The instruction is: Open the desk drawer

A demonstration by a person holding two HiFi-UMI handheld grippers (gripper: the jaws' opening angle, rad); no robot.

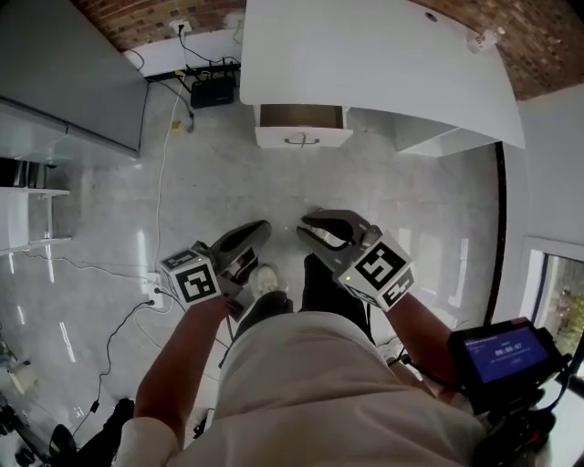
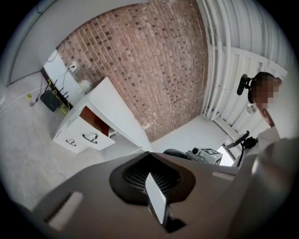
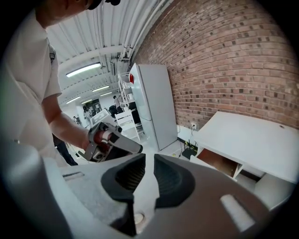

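Both forearms bent, held low & close to the body in head view. Each hand grips a tool w/ a marker cube, noses pointing fwd toward the desk.

Left grey two-jaw gripper [image 1: 260, 228]: jaws together at the tips, nothing in them. Right grey two-jaw gripper [image 1: 305, 225]: jaws a narrow slit apart, floor showing thru the gap, nothing btwn them. The two noses are near each other, not touching. A black handheld unit w/ blue screen [image 1: 506, 351] sits at the person's right side.

Underfoot is a glossy pale marble-look floor [image 1: 274, 191], w/ thin cables running along the left.

Ahead, well apart from both grippers, is the white flat-top desk [image 1: 365, 64]. Its white-fronted drawer w/ dark handle [image 1: 303, 137] stands pulled partly out, brown inside visible.

A small black box [image 1: 212, 91] lies on the floor left of the desk, at the foot of the red-brown brick wall [image 1: 137, 14]. Right gripper view shows a tall white cabinet [image 3: 156, 102] against the same wall.
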